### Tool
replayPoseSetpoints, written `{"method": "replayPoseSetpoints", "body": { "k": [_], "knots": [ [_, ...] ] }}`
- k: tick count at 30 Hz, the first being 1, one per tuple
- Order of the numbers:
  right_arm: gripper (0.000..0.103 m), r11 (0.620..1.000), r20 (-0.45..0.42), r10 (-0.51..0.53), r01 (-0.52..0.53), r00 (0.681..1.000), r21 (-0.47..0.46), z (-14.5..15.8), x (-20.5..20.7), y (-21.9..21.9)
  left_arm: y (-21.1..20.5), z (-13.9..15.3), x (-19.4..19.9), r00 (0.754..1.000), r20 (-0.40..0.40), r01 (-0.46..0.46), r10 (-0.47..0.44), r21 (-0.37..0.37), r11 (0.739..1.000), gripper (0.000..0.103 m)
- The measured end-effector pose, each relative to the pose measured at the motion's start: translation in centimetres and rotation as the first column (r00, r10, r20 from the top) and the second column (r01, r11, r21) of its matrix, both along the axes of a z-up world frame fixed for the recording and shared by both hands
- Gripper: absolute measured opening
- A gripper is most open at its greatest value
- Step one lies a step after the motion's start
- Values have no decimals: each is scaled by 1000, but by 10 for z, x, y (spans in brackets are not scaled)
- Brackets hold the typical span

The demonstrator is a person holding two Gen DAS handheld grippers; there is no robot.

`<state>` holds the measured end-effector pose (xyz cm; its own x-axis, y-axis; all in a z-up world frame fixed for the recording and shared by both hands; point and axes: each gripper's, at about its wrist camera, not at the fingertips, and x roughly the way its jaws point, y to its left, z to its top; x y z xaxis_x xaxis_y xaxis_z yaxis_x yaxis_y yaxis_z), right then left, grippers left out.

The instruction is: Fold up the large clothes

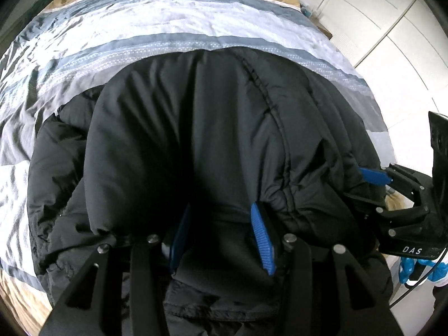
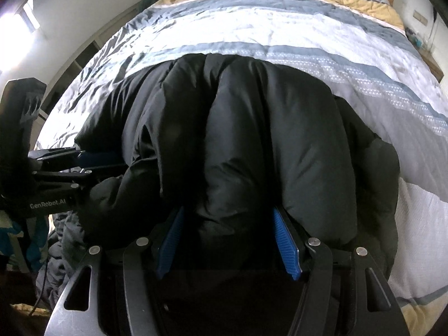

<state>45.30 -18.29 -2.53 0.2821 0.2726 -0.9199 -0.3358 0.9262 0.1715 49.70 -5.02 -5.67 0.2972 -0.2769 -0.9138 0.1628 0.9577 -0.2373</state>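
Blue pads (image 1: 260, 238) of the left gripper (image 1: 221, 238) sit nearest, jaws clenched on a bunched fold of the black jacket (image 1: 196, 128), which lies on the striped bed (image 1: 140, 28). At right, the right gripper (image 1: 375, 175) bites the same edge.

Right view: jaws of the right gripper (image 2: 228, 240) clamp the jacket (image 2: 252, 140); the left gripper (image 2: 95, 158) grips it at left.

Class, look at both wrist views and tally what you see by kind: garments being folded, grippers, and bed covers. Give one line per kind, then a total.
Black padded jacket: 1
Grippers: 2, the left gripper and the right gripper, each clamped on jacket fabric
Striped bed cover: 1
Total: 4
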Motion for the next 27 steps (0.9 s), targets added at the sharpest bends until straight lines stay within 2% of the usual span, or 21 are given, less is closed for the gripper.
{"method": "replayPoseSetpoints", "body": {
  "k": [11, 20, 27],
  "knots": [
    [64, 999, -3, 10, -10, 1000, -32, -17, -9, -1, -6, -15, -8, 1000, 21, 12, -12, 26, 1000, 43],
    [65, 999, -2, 4, -4, 1000, -45, -19, -24, -6, 1, -12, -33, 997, 75, -7, 7, 4, 1000, 43],
    [75, 998, -31, -56, 56, 998, -20, -19, -43, -22, 14, -2, -50, 997, 73, -23, 25, -27, 999, 44]
  ]
}}
